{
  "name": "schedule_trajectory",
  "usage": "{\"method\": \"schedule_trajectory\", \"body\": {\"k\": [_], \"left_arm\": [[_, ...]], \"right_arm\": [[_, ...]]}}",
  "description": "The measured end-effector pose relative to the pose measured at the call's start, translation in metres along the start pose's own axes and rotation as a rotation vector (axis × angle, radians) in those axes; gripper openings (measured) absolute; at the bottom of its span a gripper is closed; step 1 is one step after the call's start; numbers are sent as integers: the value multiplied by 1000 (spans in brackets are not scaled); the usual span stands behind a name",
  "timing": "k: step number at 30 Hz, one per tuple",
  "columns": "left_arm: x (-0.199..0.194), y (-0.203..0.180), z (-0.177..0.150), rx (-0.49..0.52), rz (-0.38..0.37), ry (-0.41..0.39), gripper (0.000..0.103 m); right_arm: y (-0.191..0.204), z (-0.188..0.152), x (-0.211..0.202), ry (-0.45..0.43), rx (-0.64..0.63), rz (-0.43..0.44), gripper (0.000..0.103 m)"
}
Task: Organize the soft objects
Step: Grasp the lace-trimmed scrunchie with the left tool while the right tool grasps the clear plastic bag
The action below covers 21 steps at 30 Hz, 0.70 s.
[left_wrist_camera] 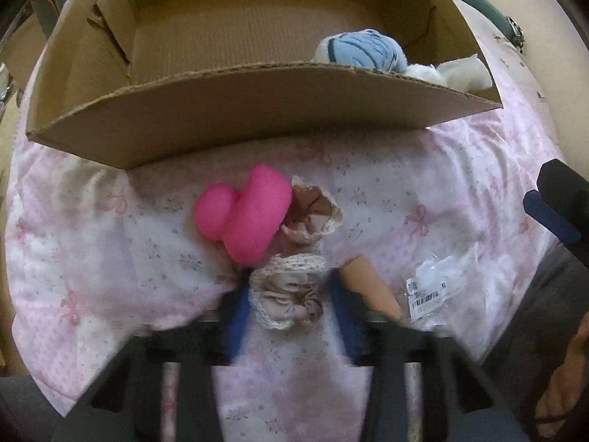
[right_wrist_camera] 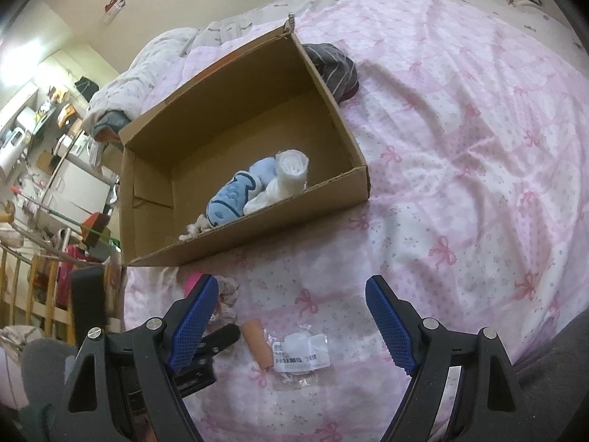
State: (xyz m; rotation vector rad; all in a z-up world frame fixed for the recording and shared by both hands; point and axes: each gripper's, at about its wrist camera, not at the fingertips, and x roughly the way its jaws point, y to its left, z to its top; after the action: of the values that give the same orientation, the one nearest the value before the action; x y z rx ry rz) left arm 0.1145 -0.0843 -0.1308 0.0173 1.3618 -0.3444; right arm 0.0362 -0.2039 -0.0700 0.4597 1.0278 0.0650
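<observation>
A beige lace-trimmed scrunchie (left_wrist_camera: 291,294) lies on the pink bedspread between the blue pads of my left gripper (left_wrist_camera: 289,313), which is open around it. A bright pink soft toy (left_wrist_camera: 246,213) touches a second beige frilly cloth (left_wrist_camera: 313,213) just beyond. The open cardboard box (left_wrist_camera: 257,110) stands further off and holds a light blue plush (left_wrist_camera: 364,51) and white soft items (right_wrist_camera: 291,173). My right gripper (right_wrist_camera: 294,324) is open and empty, hovering over a tan cylinder (right_wrist_camera: 257,342) and a clear plastic bag (right_wrist_camera: 298,350).
The pink bow-print quilt (right_wrist_camera: 460,147) covers the bed. A dark striped garment (right_wrist_camera: 331,62) lies behind the box. The tan cylinder (left_wrist_camera: 371,287) and barcode bag (left_wrist_camera: 434,287) sit right of my left gripper. A cluttered room and wooden rail (right_wrist_camera: 36,276) lie left.
</observation>
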Motion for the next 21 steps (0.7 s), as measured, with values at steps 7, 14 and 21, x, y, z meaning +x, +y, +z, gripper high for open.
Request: {"method": "schedule_trajectory", "body": {"k": [7,14,21], "left_arm": [[-36,11,-9,-73,-73,-26,9],[-97,17,-25,-57,-32,-145,9],[-109,46,-33,-162,88,-235,9]], "right_arm": [[3,-1,1,1,-20,-6,88],[0,-1,4,23,-6,7,88],[7,-13,30,176,-44,-21,88]]}}
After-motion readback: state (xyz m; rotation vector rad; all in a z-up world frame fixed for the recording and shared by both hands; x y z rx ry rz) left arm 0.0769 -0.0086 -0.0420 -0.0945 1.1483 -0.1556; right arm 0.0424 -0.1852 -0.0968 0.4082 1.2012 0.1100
